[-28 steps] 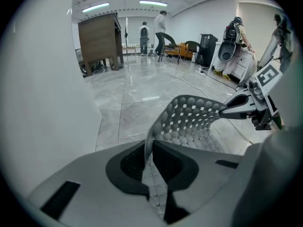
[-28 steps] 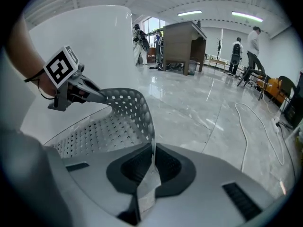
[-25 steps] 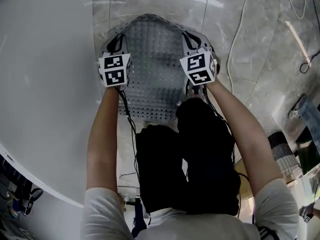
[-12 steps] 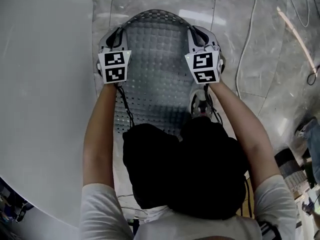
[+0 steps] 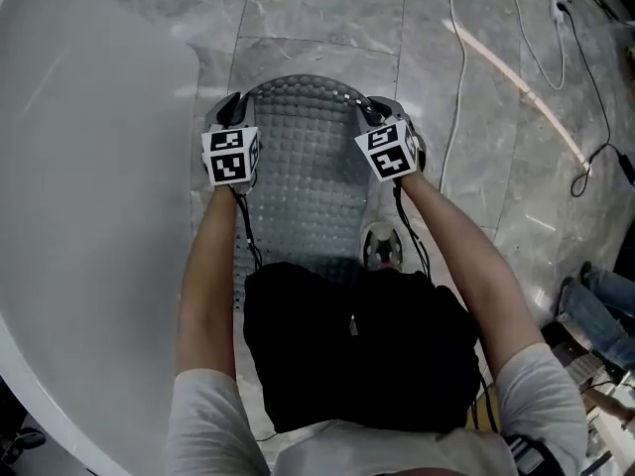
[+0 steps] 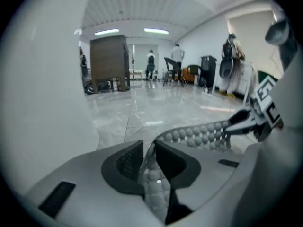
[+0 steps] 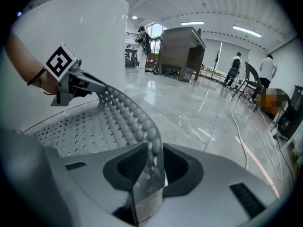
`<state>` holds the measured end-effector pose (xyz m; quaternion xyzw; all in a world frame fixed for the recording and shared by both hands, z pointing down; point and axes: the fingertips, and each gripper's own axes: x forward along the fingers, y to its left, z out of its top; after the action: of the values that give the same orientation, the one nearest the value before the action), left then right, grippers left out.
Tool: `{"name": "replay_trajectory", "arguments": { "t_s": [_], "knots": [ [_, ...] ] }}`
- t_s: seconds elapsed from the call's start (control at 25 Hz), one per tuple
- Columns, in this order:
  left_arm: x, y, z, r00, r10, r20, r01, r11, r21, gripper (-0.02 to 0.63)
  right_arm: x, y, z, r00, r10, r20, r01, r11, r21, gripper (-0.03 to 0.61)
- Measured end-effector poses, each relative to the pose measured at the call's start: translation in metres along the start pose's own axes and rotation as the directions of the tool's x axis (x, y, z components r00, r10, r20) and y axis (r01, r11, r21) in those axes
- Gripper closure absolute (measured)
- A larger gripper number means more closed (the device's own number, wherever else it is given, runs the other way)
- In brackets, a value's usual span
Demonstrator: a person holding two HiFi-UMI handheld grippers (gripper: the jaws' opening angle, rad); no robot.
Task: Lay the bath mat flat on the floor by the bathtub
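Running lengthwise beside the bathtub, the bath mat kept its far edge, visibly arched only in gripper views, loose between the just-opened jaws of the left gripper and right gripper.

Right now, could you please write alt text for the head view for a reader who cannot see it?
From above, a person bends over a grey studded mat spread on the marble floor beside a white tub. The left tongs and right tongs sit at its far corners, jaws just opening with its edge between them.
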<state>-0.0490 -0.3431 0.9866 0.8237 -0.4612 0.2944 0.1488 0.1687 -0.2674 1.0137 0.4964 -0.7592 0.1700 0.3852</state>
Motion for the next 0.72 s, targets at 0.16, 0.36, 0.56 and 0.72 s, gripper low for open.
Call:
{"name": "replay_trajectory", "arguments": {
  "t_s": [0.16,0.36,0.56,0.72],
  "knots": [
    [-0.015,0.014,0.007,0.995,0.009,0.103,0.002,0.994,-0.105,0.500,0.004,-0.010,0.006,1.000,-0.011,0.022,0.011,1.000,0.022,0.426],
    [-0.021,0.025,-0.006,1.000,0.022,0.020,-0.020,0.997,-0.080,0.482,-0.002,-0.023,0.010,0.997,-0.062,0.048,0.059,0.996,0.071,0.405],
    [-0.018,0.005,-0.012,0.999,-0.024,-0.028,0.022,0.998,-0.059,0.482,-0.003,0.002,0.032,0.994,0.015,0.108,-0.013,1.000,-0.018,0.407],
    [-0.027,-0.024,-0.001,0.996,-0.081,-0.046,0.075,0.990,-0.120,0.483,-0.021,0.030,0.065,0.987,0.084,0.137,-0.074,0.995,-0.074,0.504]
  ]
}}
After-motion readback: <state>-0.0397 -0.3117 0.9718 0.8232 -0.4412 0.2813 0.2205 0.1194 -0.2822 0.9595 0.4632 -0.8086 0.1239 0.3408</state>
